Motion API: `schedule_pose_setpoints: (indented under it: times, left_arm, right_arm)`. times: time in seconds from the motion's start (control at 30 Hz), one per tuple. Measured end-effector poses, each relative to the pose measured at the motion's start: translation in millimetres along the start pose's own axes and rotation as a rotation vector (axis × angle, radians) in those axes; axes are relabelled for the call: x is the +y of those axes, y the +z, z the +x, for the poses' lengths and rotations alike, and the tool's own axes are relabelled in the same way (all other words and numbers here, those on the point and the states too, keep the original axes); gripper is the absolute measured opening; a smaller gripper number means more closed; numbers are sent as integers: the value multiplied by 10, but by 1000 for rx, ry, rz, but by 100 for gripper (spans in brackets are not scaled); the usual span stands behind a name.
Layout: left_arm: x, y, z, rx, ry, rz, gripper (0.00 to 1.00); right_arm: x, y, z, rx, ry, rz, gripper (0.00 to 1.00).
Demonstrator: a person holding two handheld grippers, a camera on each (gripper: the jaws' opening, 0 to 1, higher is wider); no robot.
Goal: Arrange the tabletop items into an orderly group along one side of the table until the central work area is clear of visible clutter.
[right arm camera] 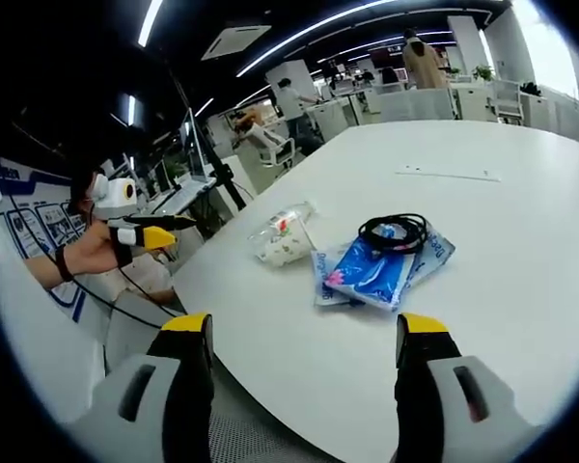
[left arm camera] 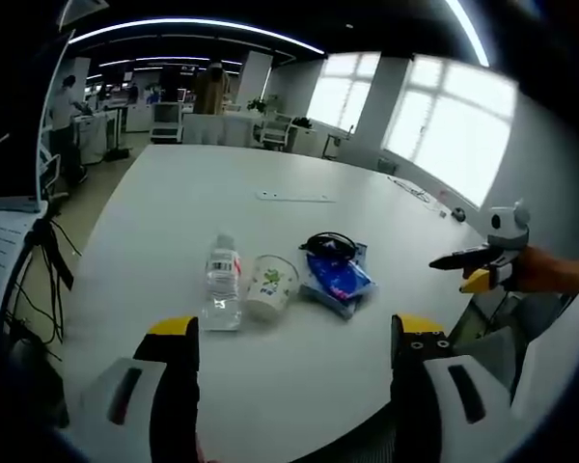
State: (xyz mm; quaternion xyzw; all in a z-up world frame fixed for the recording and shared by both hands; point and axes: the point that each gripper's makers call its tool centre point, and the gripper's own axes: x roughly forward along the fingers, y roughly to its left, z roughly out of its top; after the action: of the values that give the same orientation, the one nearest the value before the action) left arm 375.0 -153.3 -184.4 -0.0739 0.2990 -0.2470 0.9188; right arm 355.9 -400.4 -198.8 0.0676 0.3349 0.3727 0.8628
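A clear water bottle (left arm camera: 222,282) with a white cap and a white printed paper cup (left arm camera: 270,285) sit side by side near the table's middle. To their right lies a blue packet (left arm camera: 340,278) with a black coiled cable (left arm camera: 329,242) on its far end. My left gripper (left arm camera: 296,333) is open above the near table edge, short of these items. In the right gripper view, my right gripper (right arm camera: 304,333) is open off another edge, facing the cup (right arm camera: 284,247), bottle (right arm camera: 291,216), packet (right arm camera: 372,270) and cable (right arm camera: 394,231). Each gripper shows in the other's view, the right gripper (left arm camera: 475,267) and the left gripper (right arm camera: 145,234).
The round white table (left arm camera: 270,386) carries a thin white strip (left arm camera: 294,197) farther back and small dark items (left arm camera: 457,214) near its far right edge. Cables and a stand (left arm camera: 34,280) are at the left. Desks, chairs and people are beyond. Bright windows are on the right.
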Motion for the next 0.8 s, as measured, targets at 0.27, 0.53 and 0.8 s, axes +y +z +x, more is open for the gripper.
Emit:
schedule_pose_setpoints:
  times: [0.27, 0.53, 0.8]
  left_arm:
    - [7, -10, 2, -4, 7, -15, 83]
    - [20, -22, 7, 2, 7, -15, 83]
    - [62, -17, 7, 0, 11, -20, 83]
  right_arm:
    - [-39, -29, -23, -2, -8, 13, 77]
    - [-49, -32, -37, -12, -13, 29, 77]
    - [-53, -58, -29, -8, -14, 36, 77]
